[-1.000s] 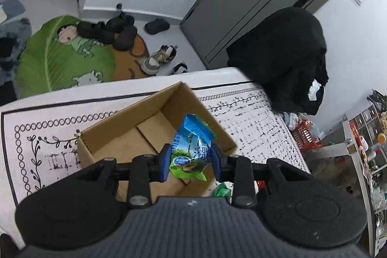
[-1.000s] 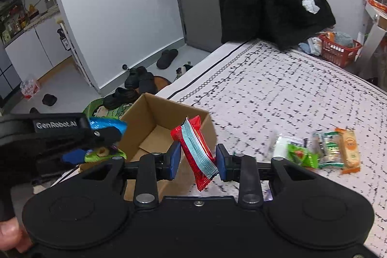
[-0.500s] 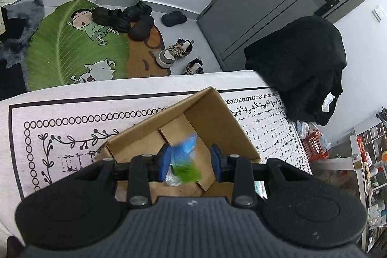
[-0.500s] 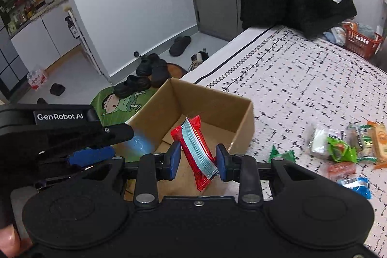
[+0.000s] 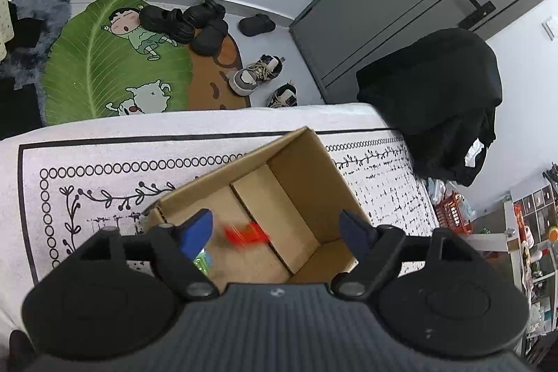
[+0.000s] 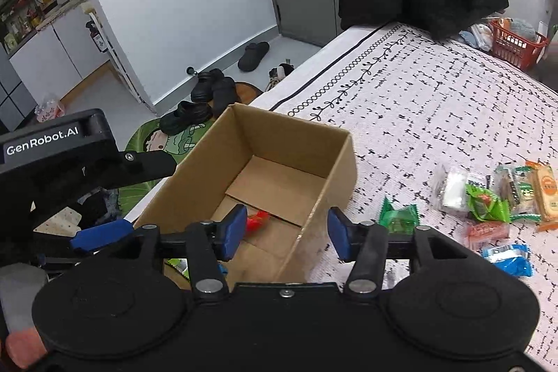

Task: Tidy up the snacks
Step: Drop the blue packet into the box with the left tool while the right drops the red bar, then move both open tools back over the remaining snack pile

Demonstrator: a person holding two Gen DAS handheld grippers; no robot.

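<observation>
Open cardboard box (image 6: pixel 334 159) sitting frame center on patterned cloth; blurred red packet (image 5: pixel 246 233) lying inside w/ green-blue packet (image 5: pixel 202 262). Loose snacks (image 6: pixel 488 197) lying at right, near box.

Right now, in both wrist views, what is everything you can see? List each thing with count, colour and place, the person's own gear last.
cardboard box: one, brown, open, on the bed near its corner.
red snack packet: one, blurred, inside the box.
blue-green snack packet: one, partly hidden behind the left finger, inside the box.
loose snacks: several, green, orange, clear and blue, on the bedspread beside the box.
bedspread: one, white with black pattern.
black garment: one, heaped at the bed's far end.
leaf rug: one, green, on the floor.
shoes: several, mostly black, on and beside the rug.
red basket: one, beyond the bed.
left hand-held gripper: open, above the box.
right hand-held gripper: open, above the box.
</observation>
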